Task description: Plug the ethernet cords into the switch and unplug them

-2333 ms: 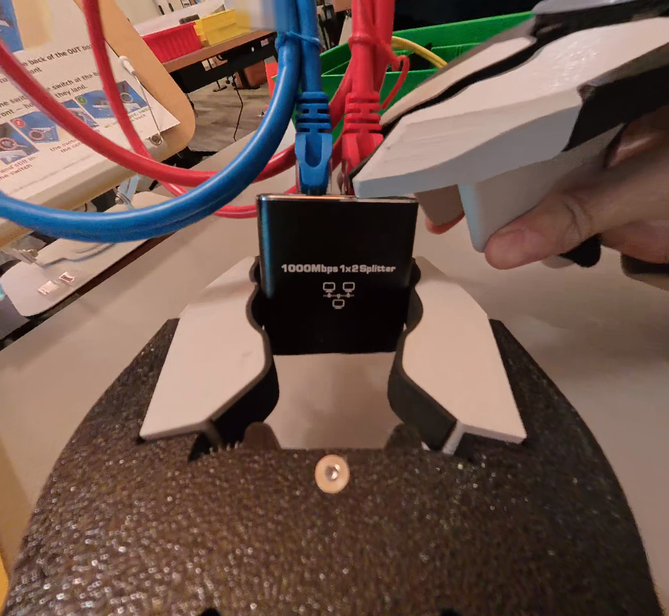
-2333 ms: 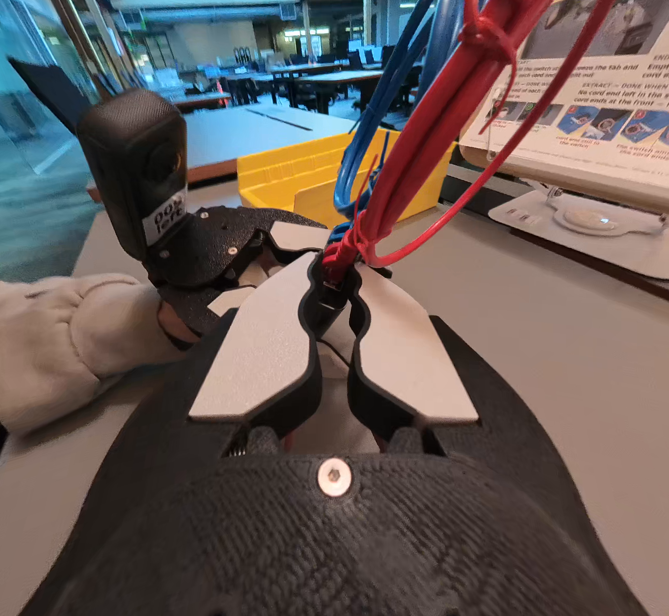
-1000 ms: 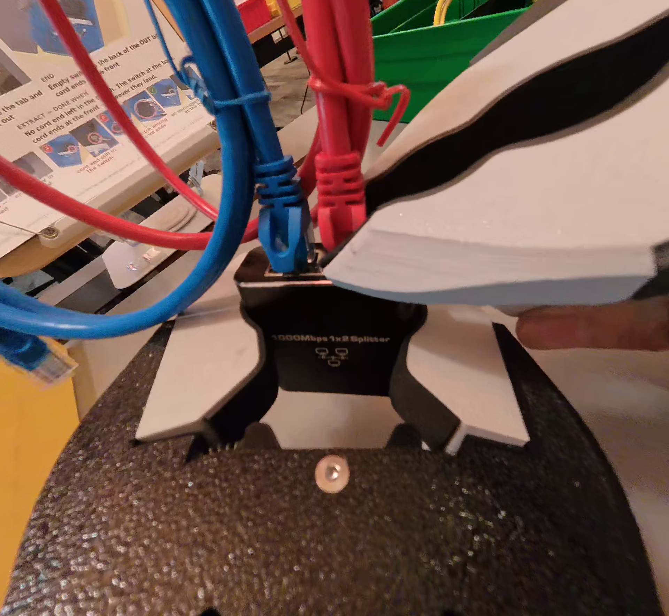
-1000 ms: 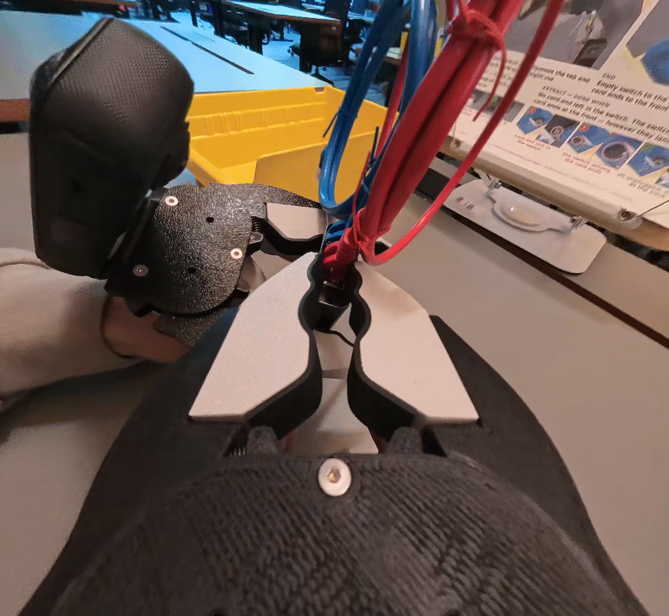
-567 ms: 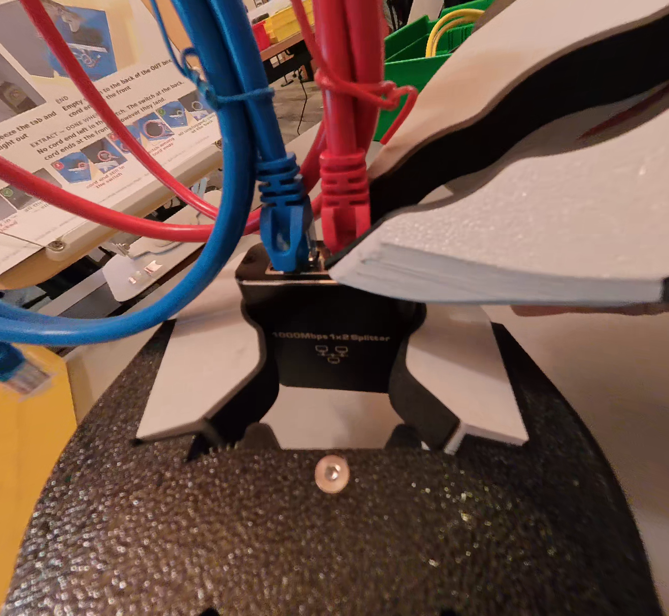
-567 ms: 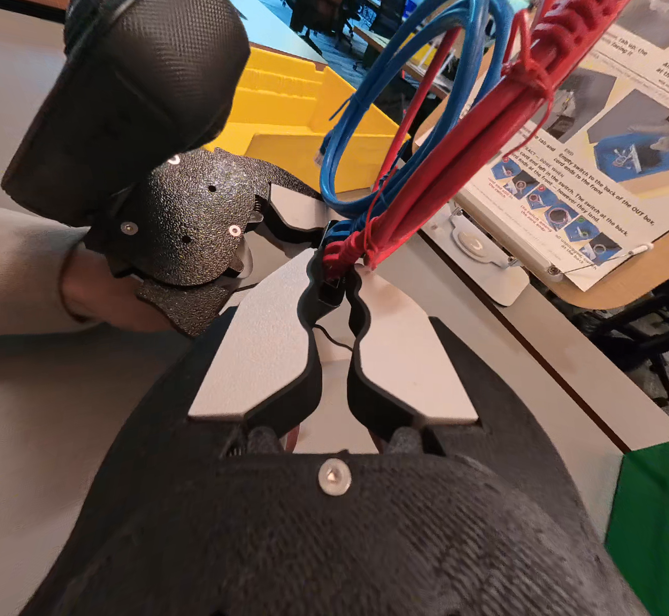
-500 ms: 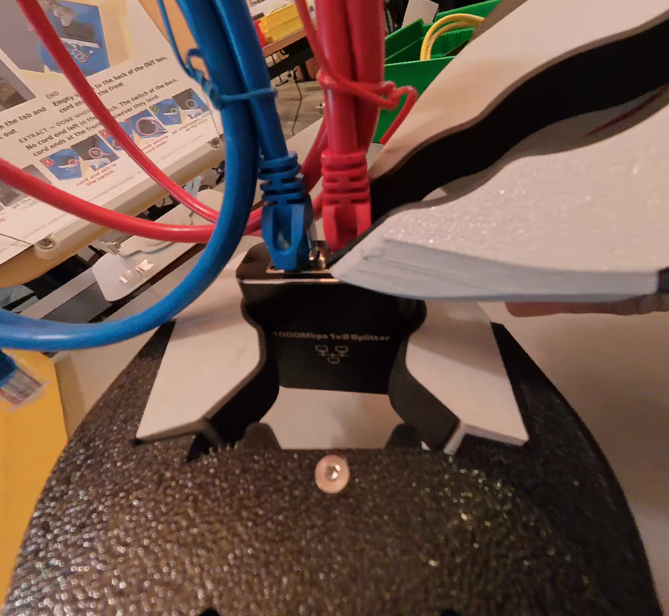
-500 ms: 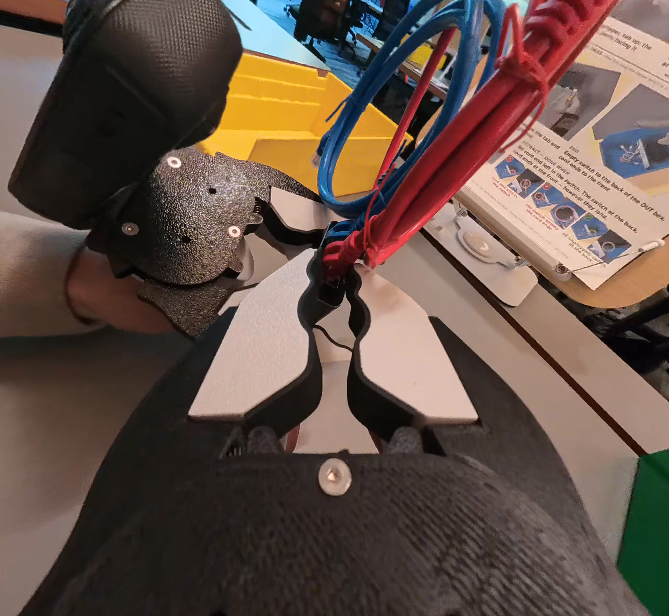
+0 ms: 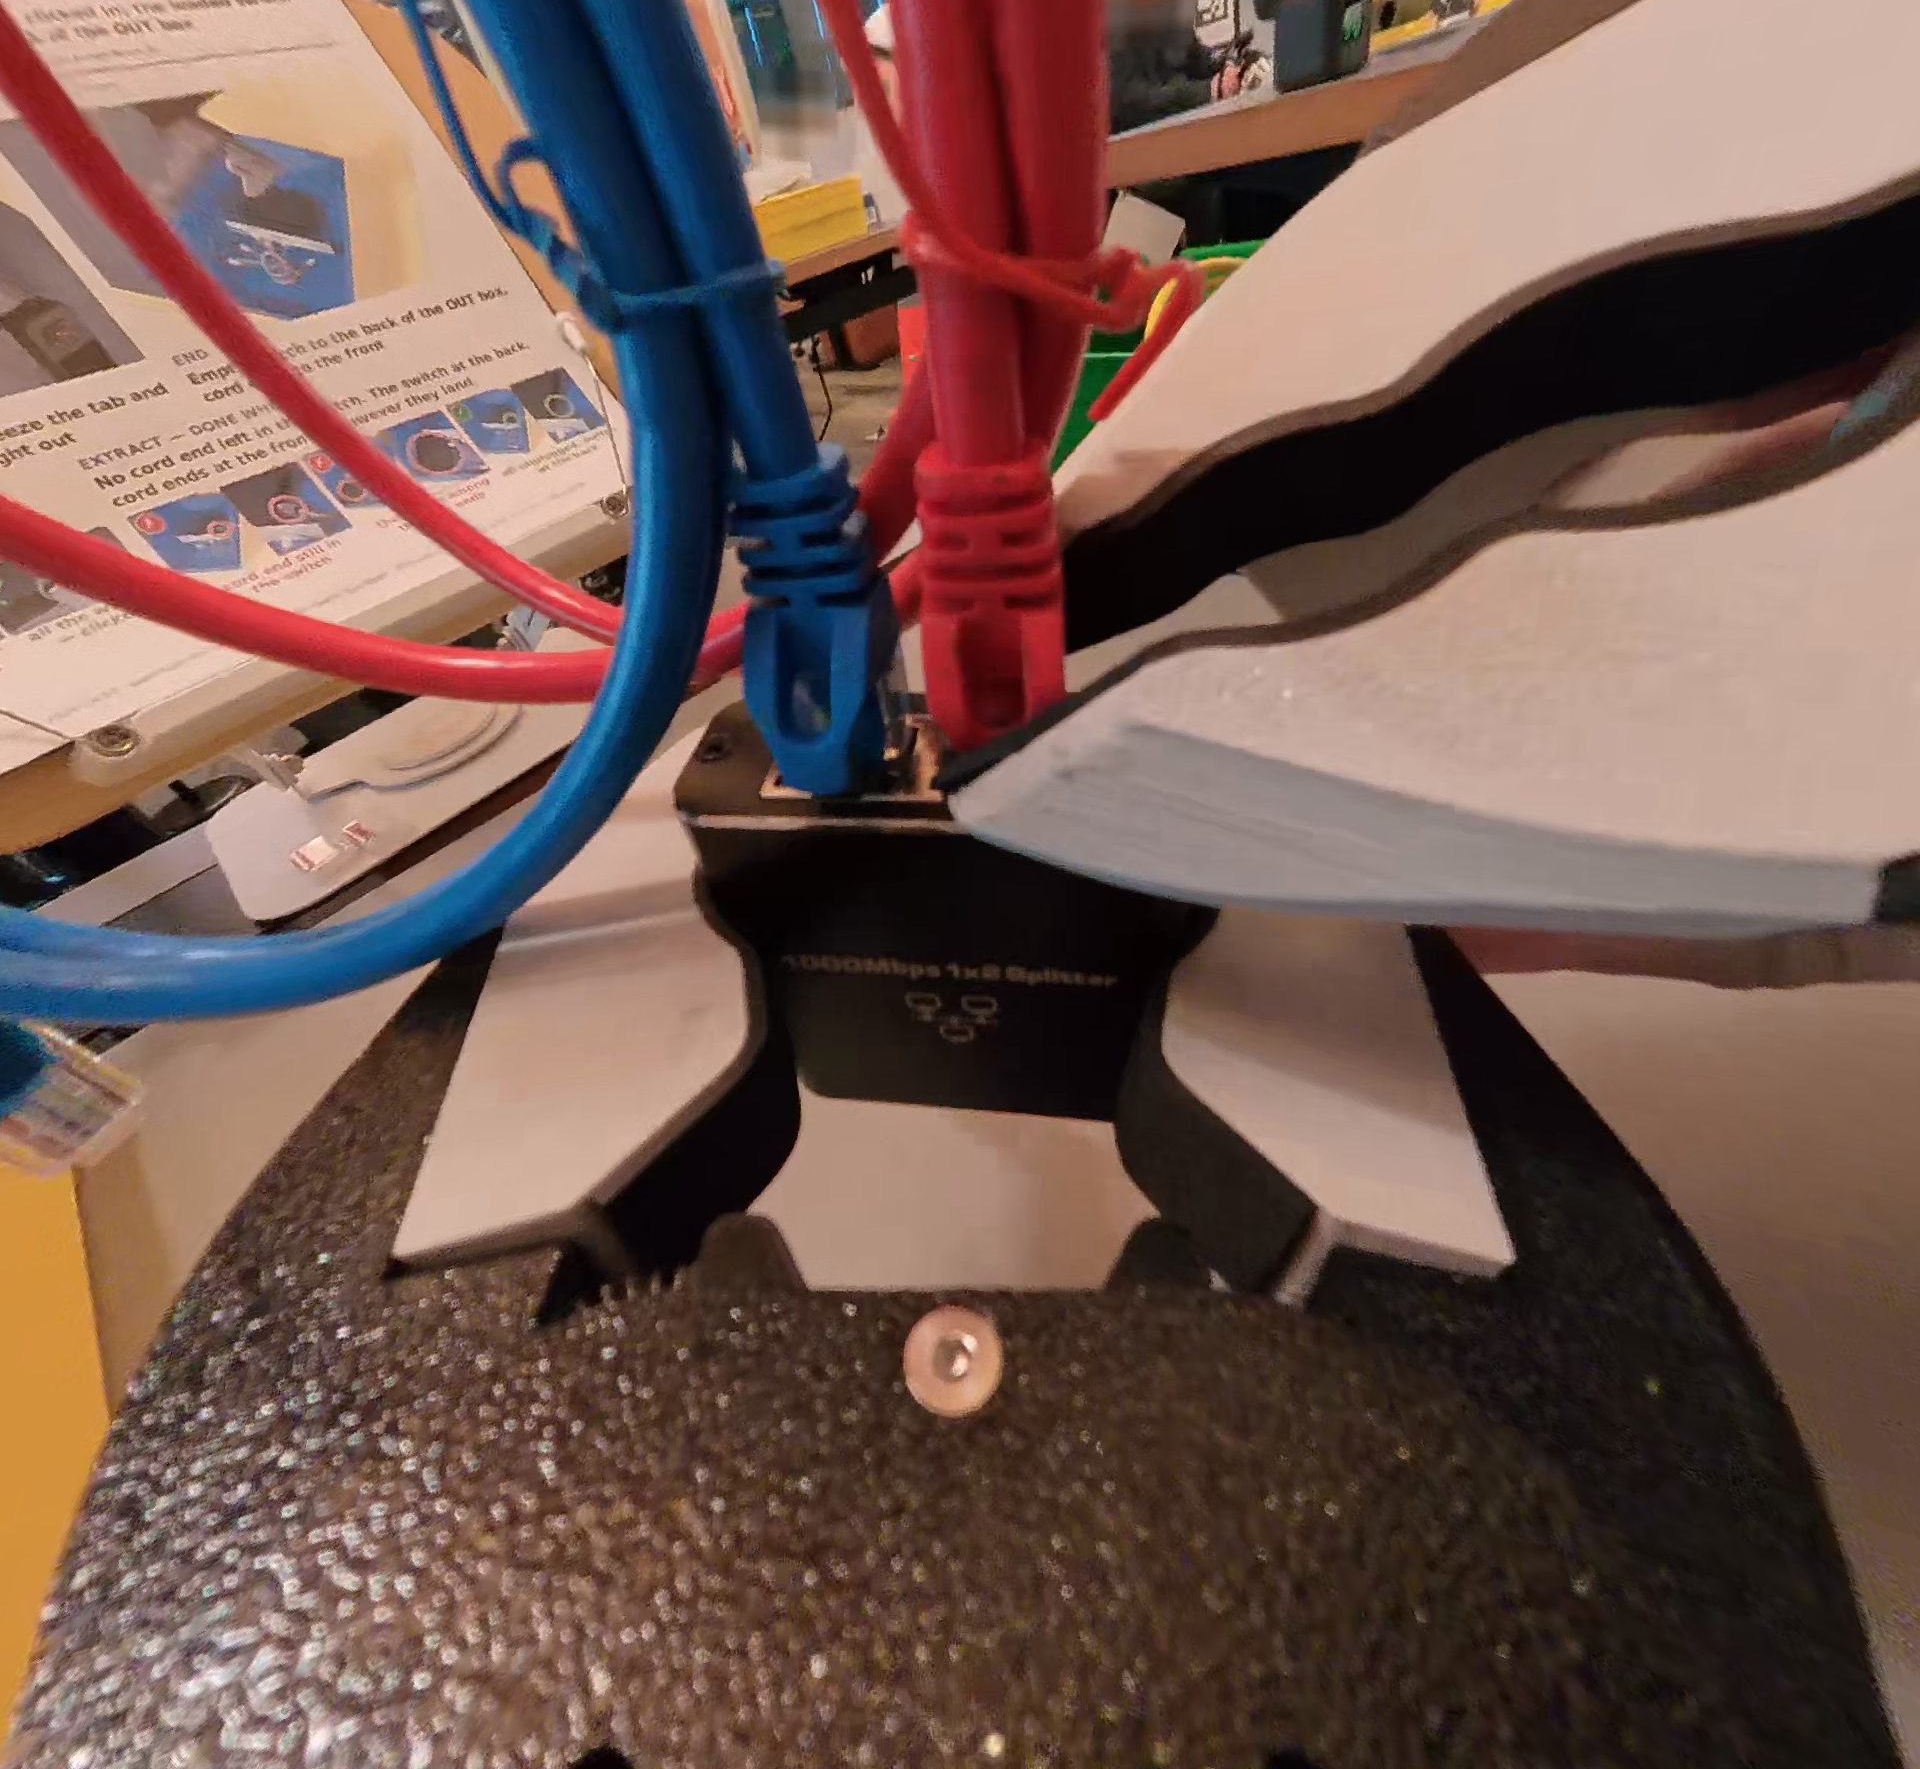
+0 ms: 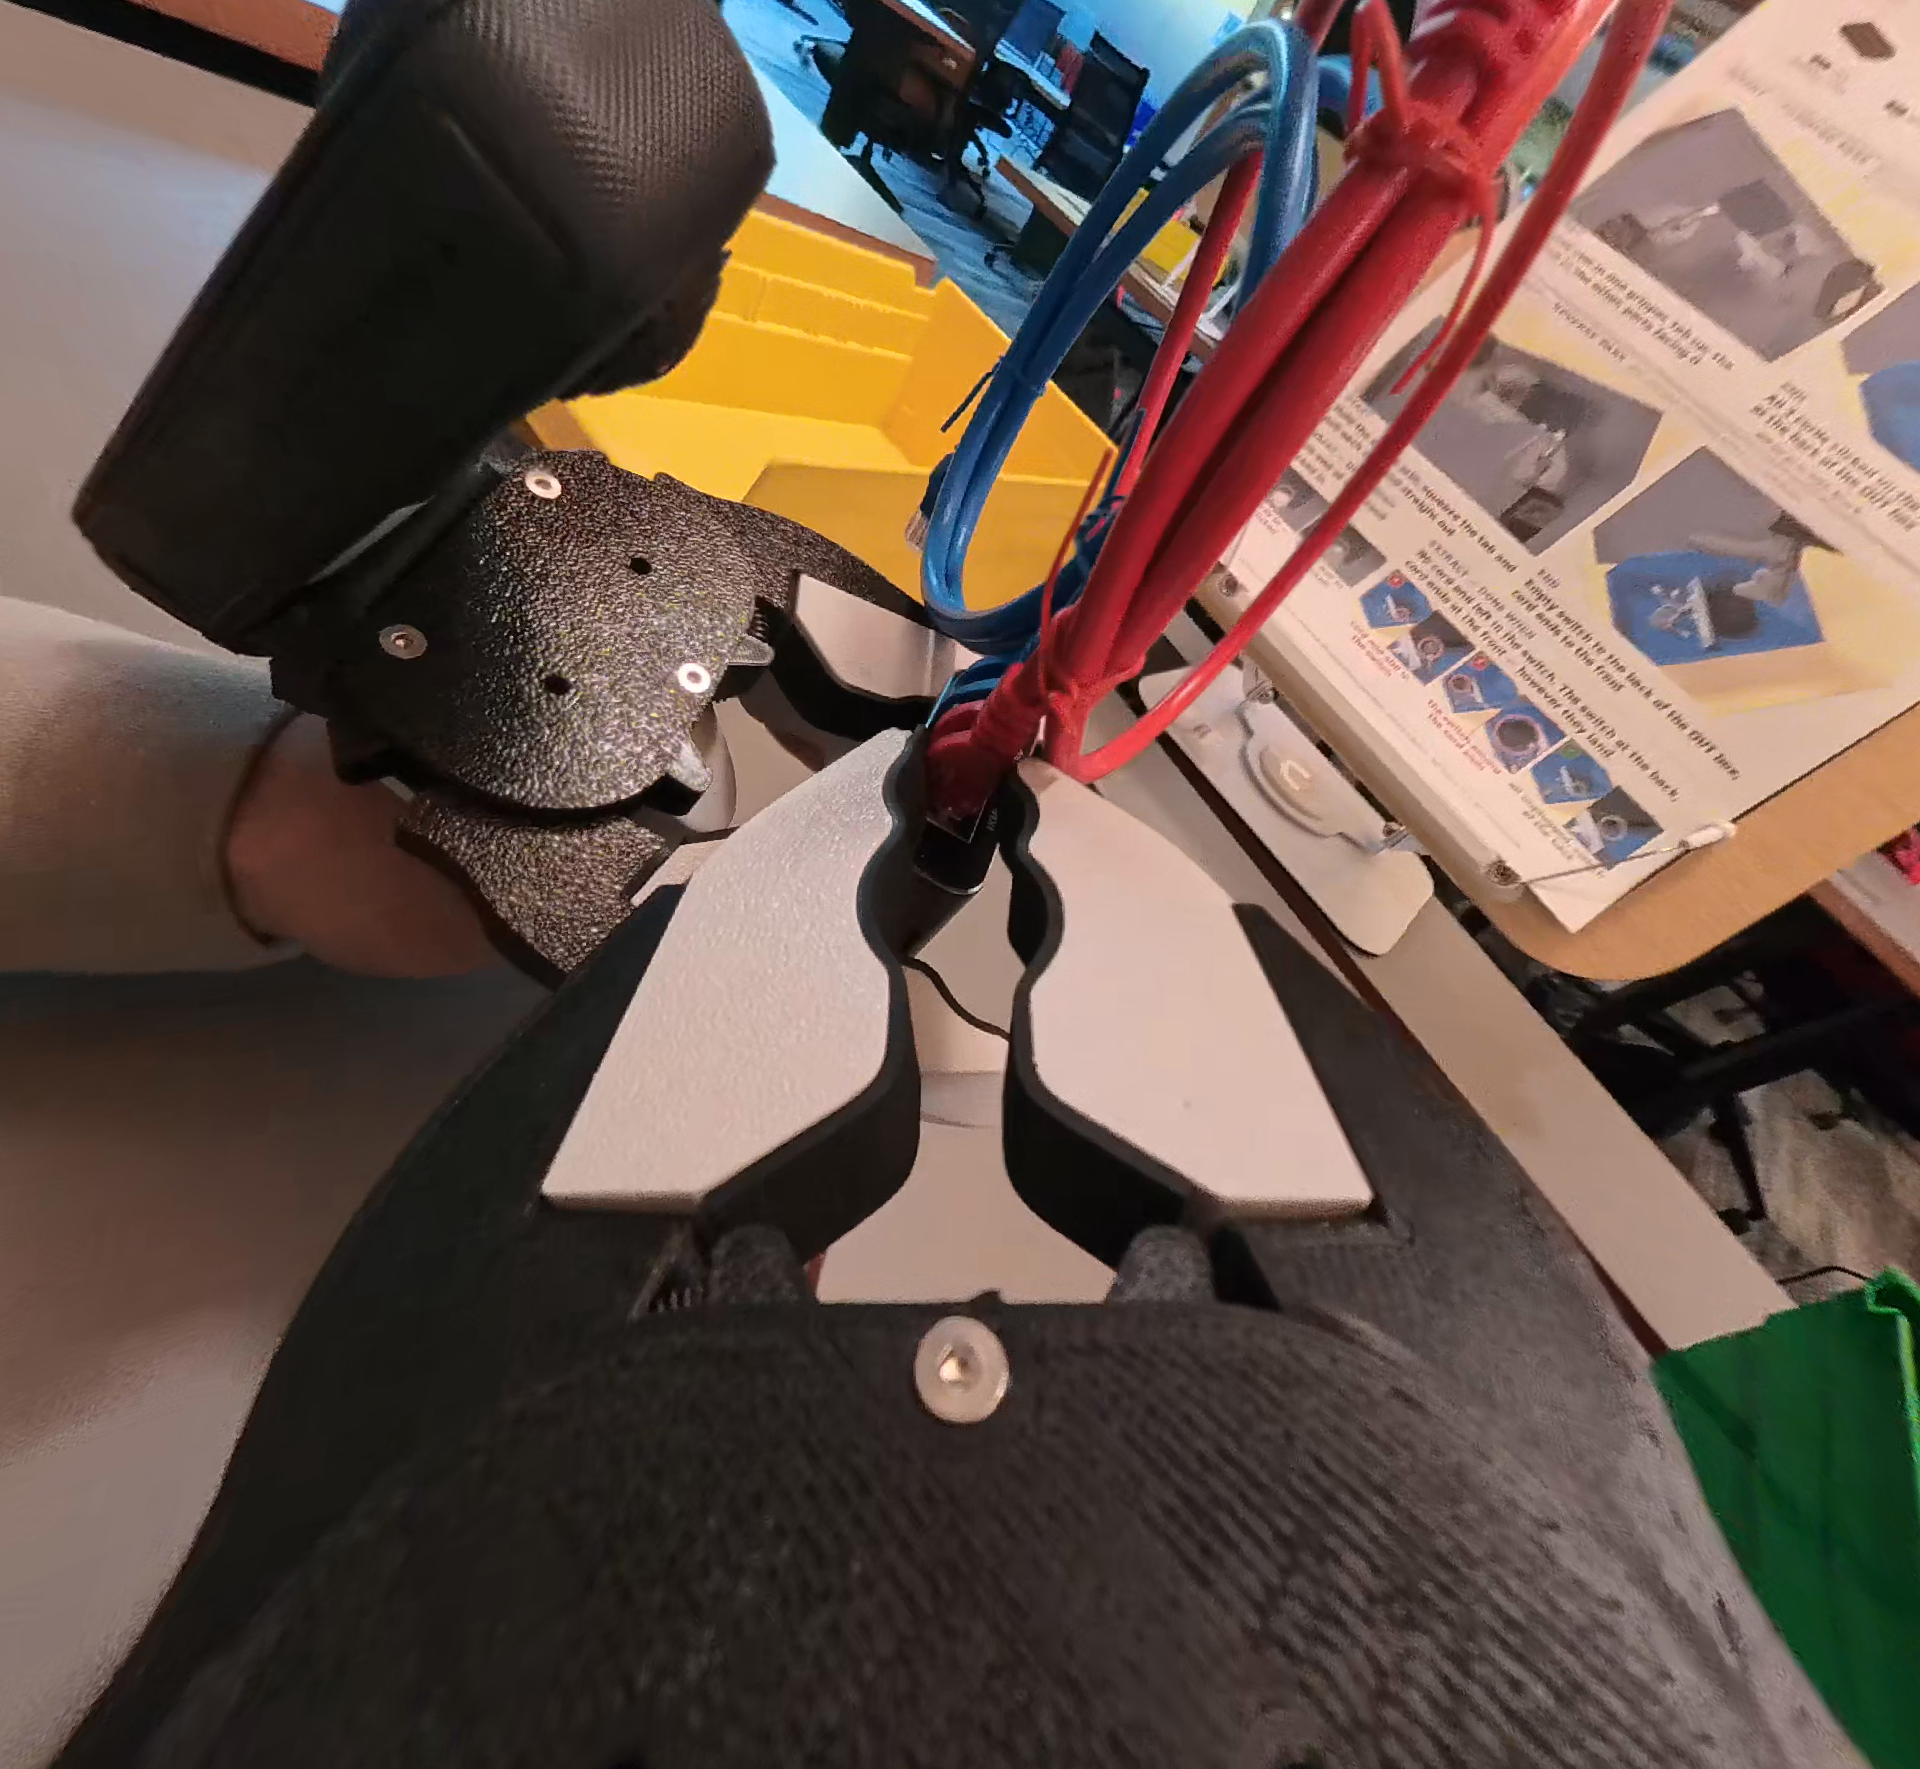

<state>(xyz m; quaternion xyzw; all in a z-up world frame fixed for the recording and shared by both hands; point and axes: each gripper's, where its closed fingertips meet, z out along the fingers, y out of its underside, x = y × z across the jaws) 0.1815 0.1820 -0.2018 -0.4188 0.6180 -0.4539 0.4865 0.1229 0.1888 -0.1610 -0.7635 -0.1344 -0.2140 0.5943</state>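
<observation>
Both grippers have tilted since a moment ago. Left gripper (image 9: 956, 950) fingers clamp the black switch (image 9: 951, 1002), blue plug (image 9: 821, 680) and red plug (image 9: 987, 618) seated in it. Right gripper (image 10: 961, 815) fingers pinch the red plug above the tabletop (image 10: 125, 1200), near a yellow bin (image 10: 831, 410).

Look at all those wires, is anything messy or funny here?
A bit messy. The blue cord and red cord are still bundled with twist ties, so coils hang off the small black switch. One blue plug dangles loose, unplugged, at the left.
</observation>
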